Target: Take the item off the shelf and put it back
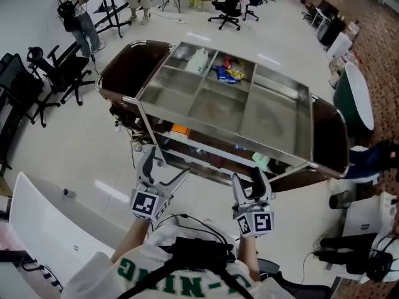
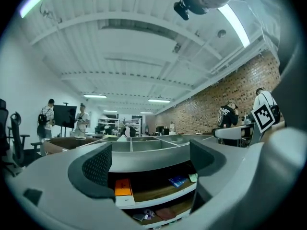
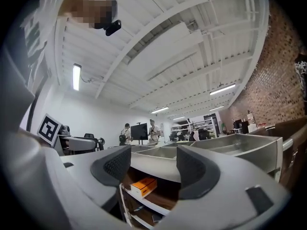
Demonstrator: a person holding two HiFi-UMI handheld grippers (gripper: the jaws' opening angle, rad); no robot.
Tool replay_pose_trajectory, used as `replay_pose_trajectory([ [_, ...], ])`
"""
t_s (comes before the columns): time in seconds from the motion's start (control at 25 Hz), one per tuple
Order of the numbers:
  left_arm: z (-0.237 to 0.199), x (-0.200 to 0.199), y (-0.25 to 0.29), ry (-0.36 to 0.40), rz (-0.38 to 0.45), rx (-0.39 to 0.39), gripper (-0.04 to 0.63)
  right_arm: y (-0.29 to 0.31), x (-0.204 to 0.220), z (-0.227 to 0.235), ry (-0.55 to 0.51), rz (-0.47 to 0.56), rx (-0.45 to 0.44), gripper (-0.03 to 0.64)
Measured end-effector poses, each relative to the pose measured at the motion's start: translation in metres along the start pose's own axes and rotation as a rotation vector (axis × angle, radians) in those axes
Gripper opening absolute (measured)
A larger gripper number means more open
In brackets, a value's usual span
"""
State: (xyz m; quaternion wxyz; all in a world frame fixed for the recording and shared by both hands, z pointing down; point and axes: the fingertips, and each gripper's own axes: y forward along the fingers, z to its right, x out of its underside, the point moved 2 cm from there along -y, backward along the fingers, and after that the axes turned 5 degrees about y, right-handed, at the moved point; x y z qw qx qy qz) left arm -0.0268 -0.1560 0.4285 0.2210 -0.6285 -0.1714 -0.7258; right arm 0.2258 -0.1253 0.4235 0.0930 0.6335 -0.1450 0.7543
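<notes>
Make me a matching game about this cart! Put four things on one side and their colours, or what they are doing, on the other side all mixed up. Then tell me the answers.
Things:
1. box on the shelf
2. bottle
3. packet
4. left gripper

Colours or states:
A. white
B. jaws apart, holding nothing
C. orange
D. blue and yellow

Right pairs: 1-C, 2-A, 3-D, 4-B.
</notes>
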Motion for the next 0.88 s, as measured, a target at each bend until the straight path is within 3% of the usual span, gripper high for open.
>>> replay_pose_trajectory([
  [0.36, 0.0005, -0.0084, 0.0001, -0.037, 0.009, -0.008, 0.495, 0.0059, -0.0014, -0.0085, 0.000, 0.017, -0.036, 0.316],
  [0.88, 0.0086, -0.0044, 0.0020, -0.020, 0.020, 0.006, 0.495, 0.0045, -0.0046, -0.0079, 0.007, 0.014, -0.053, 0.316],
])
